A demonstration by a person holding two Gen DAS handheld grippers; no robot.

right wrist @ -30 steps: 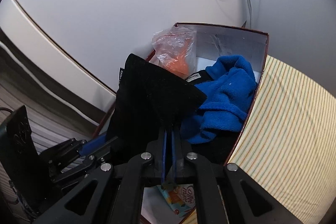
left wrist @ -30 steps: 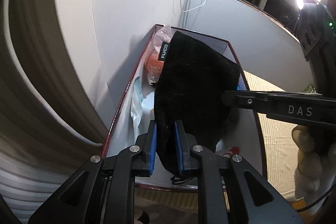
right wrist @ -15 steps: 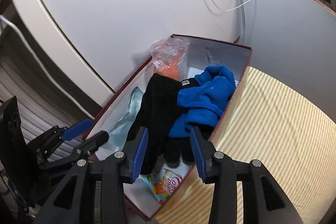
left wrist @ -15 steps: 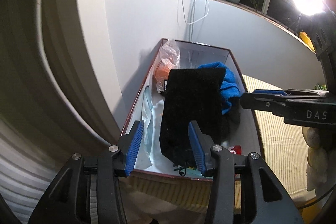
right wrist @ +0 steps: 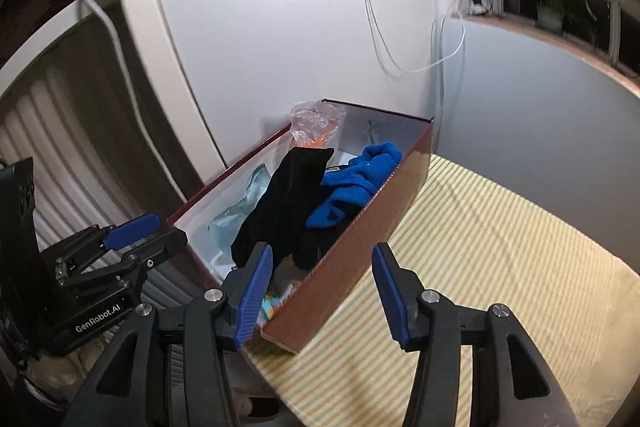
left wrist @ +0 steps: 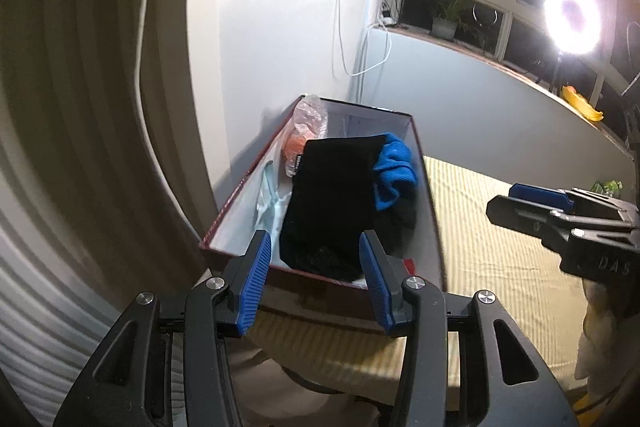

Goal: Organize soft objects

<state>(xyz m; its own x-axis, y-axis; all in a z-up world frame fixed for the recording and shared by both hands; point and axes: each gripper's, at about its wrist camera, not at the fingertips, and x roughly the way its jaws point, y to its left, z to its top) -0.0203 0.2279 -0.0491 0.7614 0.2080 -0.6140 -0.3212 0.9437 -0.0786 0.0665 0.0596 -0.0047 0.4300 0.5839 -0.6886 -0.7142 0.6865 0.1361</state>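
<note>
A black cloth (left wrist: pixel 332 203) lies lengthwise in the open red-rimmed box (left wrist: pixel 430 195), partly over a blue fleece cloth (left wrist: pixel 394 171). My left gripper (left wrist: pixel 314 247) hangs open above the box's near end, with nothing between its blue pads. In the right wrist view the black cloth (right wrist: pixel 288 203) and the blue cloth (right wrist: pixel 356 183) fill the box (right wrist: pixel 360 247). My right gripper (right wrist: pixel 322 253) is back from the box's near corner, its jaws opening and holding nothing. Each gripper shows in the other's view: the right gripper (left wrist: pixel 532 205) and the left gripper (right wrist: pixel 136 231).
A clear bag with something orange (left wrist: pixel 308 131) stands at the box's far left corner, and a pale teal packet (left wrist: pixel 268 199) lies along its left wall. The box rests on a yellow striped cover (right wrist: pixel 480 247). White walls with hanging cables stand behind; a ring light (left wrist: pixel 572 15) glares at the upper right.
Both grippers let go of the black cloth, opened, and drew back and up from the box. The cloth dropped flat into the box beside the blue one.
</note>
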